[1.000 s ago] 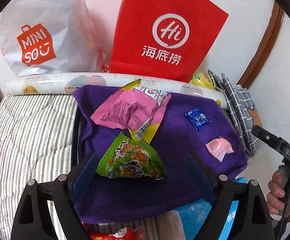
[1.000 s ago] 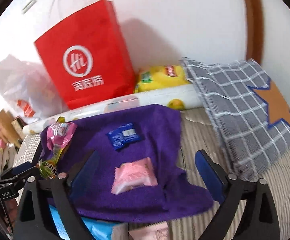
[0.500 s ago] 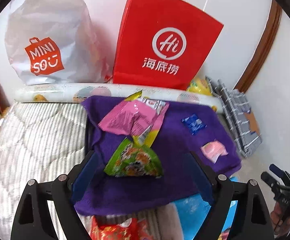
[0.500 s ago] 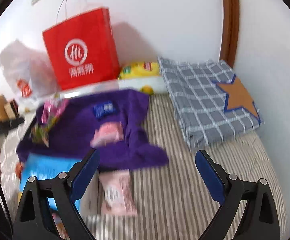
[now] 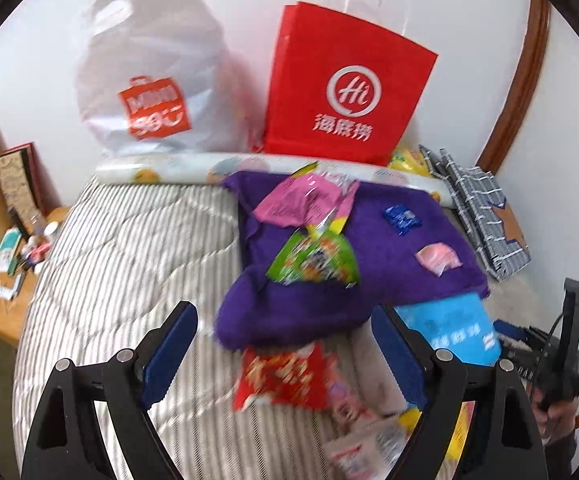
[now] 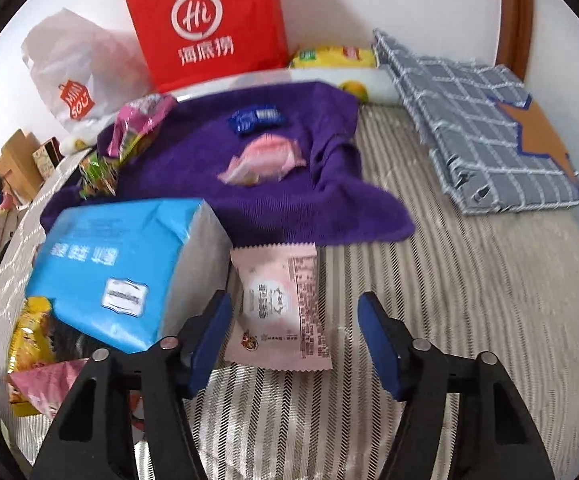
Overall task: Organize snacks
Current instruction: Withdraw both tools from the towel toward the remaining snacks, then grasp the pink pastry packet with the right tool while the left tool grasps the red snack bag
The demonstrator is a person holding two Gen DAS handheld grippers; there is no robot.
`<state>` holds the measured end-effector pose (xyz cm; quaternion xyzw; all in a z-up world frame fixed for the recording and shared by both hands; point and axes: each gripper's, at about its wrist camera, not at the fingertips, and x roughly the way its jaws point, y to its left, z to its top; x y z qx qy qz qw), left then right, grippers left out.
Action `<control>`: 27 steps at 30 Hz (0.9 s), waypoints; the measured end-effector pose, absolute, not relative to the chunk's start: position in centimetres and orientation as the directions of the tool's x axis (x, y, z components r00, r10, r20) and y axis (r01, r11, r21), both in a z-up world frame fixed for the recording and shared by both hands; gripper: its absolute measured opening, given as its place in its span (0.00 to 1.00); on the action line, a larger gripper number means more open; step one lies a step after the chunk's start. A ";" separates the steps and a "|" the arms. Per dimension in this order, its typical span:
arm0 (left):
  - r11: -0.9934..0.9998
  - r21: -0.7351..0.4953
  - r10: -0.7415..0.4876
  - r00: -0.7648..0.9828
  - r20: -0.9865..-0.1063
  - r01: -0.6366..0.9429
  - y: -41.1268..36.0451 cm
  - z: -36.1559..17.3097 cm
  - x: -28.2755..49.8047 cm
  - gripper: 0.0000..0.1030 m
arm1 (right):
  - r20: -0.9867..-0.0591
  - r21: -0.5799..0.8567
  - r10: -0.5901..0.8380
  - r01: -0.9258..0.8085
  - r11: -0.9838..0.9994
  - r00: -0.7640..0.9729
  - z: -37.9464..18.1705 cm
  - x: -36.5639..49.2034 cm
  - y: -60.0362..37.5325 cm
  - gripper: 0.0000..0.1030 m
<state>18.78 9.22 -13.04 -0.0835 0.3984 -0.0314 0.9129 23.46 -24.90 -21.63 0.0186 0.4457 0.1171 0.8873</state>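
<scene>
A purple cloth [image 5: 389, 248] on the striped bed carries a green snack bag [image 5: 313, 260], a large pink packet [image 5: 301, 204], a small blue candy [image 5: 401, 218] and a small pink sweet [image 5: 437, 258]. My left gripper [image 5: 285, 340] is open, back from the cloth's near edge, above a red snack packet [image 5: 281, 376]. My right gripper [image 6: 293, 316] hangs low over a pale pink packet [image 6: 281, 308] lying on the bed. Its jaws are closing with the packet between them, and the right pad still stands apart from it.
A blue tissue pack [image 6: 121, 264] lies left of the pale packet, with a yellow packet [image 6: 33, 336] beyond it. A red paper bag [image 5: 349, 92] and a white plastic bag [image 5: 153, 88] stand at the wall. A grey checked cushion [image 6: 481, 128] lies to the right.
The left gripper drew back from the cloth, bringing the red packet into view. The right gripper came back and down from the cloth to the pale pink packet, and its jaws narrowed.
</scene>
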 end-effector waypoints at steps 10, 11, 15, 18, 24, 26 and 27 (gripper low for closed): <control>0.982 -0.184 -0.110 0.657 -0.746 -0.044 10.7 -14.7 16.4 0.85 | -0.789 0.141 0.240 -0.213 0.967 0.566 -22.0 23.6 -25.6 0.40; 0.983 -0.178 -0.105 0.653 -0.750 -0.046 10.7 -15.0 16.3 0.85 | -0.787 0.143 0.241 -0.212 0.967 0.568 -21.9 23.3 -25.9 0.38; 0.984 -0.171 -0.102 0.630 -0.770 -0.051 10.5 -16.4 16.1 0.85 | -0.776 0.140 0.234 -0.202 0.969 0.586 -21.3 21.2 -26.6 0.38; 0.984 -0.172 -0.105 0.612 -0.784 -0.052 10.2 -17.6 16.5 0.85 | -0.772 0.128 0.221 -0.196 0.972 0.596 -21.1 19.6 -26.6 0.38; 0.981 -0.190 -0.136 0.593 -0.794 -0.028 9.5 -18.9 18.4 0.85 | -0.770 0.110 0.212 -0.203 0.973 0.602 -21.8 18.1 -26.1 0.38; 0.984 -0.175 -0.126 0.588 -0.799 -0.027 9.3 -19.3 19.2 0.85 | -0.772 0.100 0.204 -0.203 0.974 0.602 -22.3 18.1 -25.9 0.39; 0.986 -0.167 -0.121 0.583 -0.803 -0.025 9.2 -19.6 19.6 0.85 | -0.768 0.099 0.204 -0.201 0.974 0.607 -22.4 18.1 -25.9 0.39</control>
